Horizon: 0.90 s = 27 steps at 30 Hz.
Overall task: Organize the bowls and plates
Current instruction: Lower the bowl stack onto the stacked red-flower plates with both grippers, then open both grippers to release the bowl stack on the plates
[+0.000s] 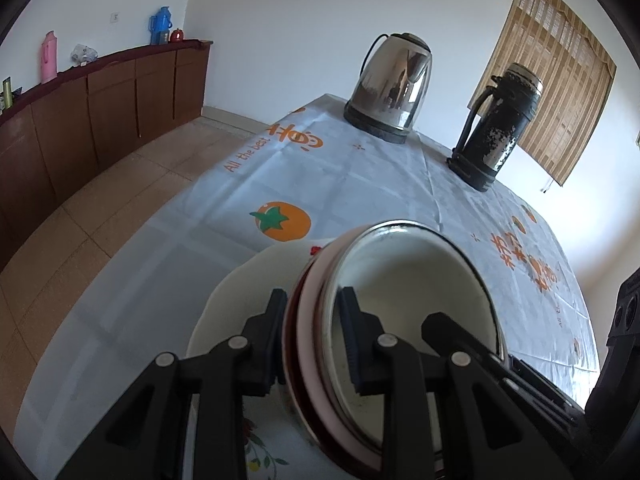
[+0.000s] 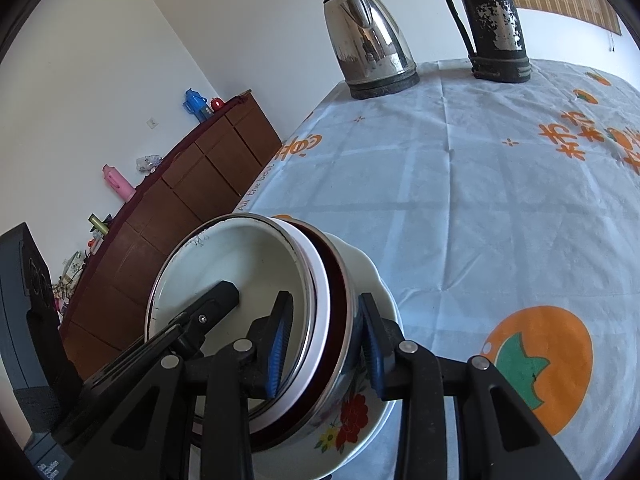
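A stack of nested bowls (image 1: 416,280) with steel rims sits on a white flowered plate (image 1: 240,300) on the table. My left gripper (image 1: 312,336) straddles the left rim of the stack, one finger outside and one inside the top white bowl. My right gripper (image 2: 326,344) straddles the opposite rim of the stack (image 2: 240,264), one finger inside and one outside against the flowered plate (image 2: 372,400). Both sets of jaws are closed onto the rims. The left gripper's finger shows inside the bowl in the right wrist view.
A steel kettle (image 1: 390,88) and a worn dark thermos (image 1: 496,128) stand at the table's far edge. The tablecloth (image 1: 320,184) is white with orange fruit prints. A brown cabinet (image 1: 80,120) runs along the left wall.
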{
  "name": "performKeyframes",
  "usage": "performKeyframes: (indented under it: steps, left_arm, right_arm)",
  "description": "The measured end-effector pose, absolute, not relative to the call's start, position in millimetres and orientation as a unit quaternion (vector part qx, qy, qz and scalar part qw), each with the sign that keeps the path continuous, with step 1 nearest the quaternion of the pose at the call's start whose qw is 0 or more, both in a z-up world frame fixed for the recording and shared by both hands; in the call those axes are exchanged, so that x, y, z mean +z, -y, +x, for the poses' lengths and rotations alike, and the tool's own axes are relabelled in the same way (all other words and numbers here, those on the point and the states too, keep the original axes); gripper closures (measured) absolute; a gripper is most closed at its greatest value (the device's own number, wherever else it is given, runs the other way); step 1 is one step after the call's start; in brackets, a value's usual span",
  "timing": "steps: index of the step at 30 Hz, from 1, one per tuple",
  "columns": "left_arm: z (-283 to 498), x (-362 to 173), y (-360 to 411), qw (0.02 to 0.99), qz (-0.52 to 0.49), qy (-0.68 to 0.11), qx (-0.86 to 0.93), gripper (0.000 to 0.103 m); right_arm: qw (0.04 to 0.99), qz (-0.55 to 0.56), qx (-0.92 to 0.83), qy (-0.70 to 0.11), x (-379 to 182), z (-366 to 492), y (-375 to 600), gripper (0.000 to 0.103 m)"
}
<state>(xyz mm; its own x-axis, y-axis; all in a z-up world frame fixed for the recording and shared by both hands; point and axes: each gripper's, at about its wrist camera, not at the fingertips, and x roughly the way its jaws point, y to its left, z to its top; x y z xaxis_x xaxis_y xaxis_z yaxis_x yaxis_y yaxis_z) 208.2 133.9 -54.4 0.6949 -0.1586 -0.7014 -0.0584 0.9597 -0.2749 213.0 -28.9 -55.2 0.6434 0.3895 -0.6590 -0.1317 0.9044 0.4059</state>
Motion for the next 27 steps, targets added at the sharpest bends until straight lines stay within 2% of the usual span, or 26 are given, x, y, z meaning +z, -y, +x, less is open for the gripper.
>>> performKeyframes:
  steps: [4, 9, 12, 16, 17, 19, 22, 27]
  left_arm:
    - [208, -54, -134, 0.912, -0.134, -0.387, -0.025, 0.077]
    - [207, -53, -135, 0.913, -0.126, -0.387, -0.007, 0.067]
    - [204, -50, -136, 0.918, -0.110, -0.381, 0.017, 0.056]
    - [193, -39, -142, 0.929, -0.105, -0.351, 0.042, 0.032]
    - [191, -37, -143, 0.931, -0.108, -0.346, 0.045, 0.028]
    - [186, -31, -145, 0.935, -0.109, -0.334, 0.050, 0.025]
    - [178, -25, -145, 0.940, -0.106, -0.318, 0.058, 0.013]
    - [165, -26, -139, 0.946, -0.079, -0.303, 0.082, 0.011]
  right_arm:
    - [0.902, 0.148, 0.151, -0.376, -55, 212, 26, 0.066]
    - [0.900, 0.166, 0.168, -0.368, -61, 214, 30, 0.065]
    - [0.895, 0.181, 0.178, -0.367, -63, 215, 32, 0.063]
    - [0.888, 0.223, 0.198, -0.351, -60, 214, 42, 0.050]
    - [0.889, 0.227, 0.200, -0.344, -58, 213, 44, 0.048]
    - [0.892, 0.235, 0.202, -0.328, -54, 209, 48, 0.047]
    - [0.905, 0.234, 0.184, -0.305, -49, 202, 56, 0.047]
    - [0.922, 0.207, 0.158, -0.287, -48, 192, 63, 0.047]
